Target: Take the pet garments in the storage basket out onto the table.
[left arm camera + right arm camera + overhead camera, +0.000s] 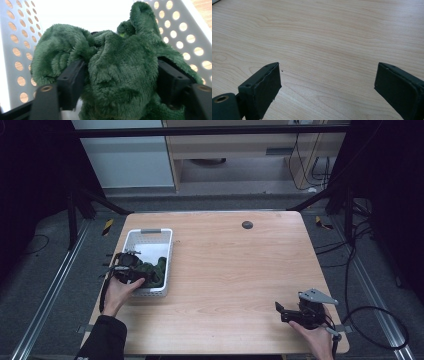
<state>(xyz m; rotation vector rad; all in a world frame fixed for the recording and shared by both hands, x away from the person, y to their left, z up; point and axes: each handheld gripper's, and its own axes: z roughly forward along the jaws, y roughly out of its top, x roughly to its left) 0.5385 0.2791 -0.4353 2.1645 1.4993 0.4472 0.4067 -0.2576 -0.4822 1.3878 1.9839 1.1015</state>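
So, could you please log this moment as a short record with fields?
surface: wooden table
container: white perforated basket, near the table's left edge
contents: green plush cloth, bunched inside the basket
left tongs: in the basket, jaws on both sides of the cloth, pressing into it
right tongs: jaws apart, nothing between them, over bare wood at the table's near right corner

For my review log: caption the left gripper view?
Left gripper jaws pressing green plush fabric inside white perforated plastic basket.
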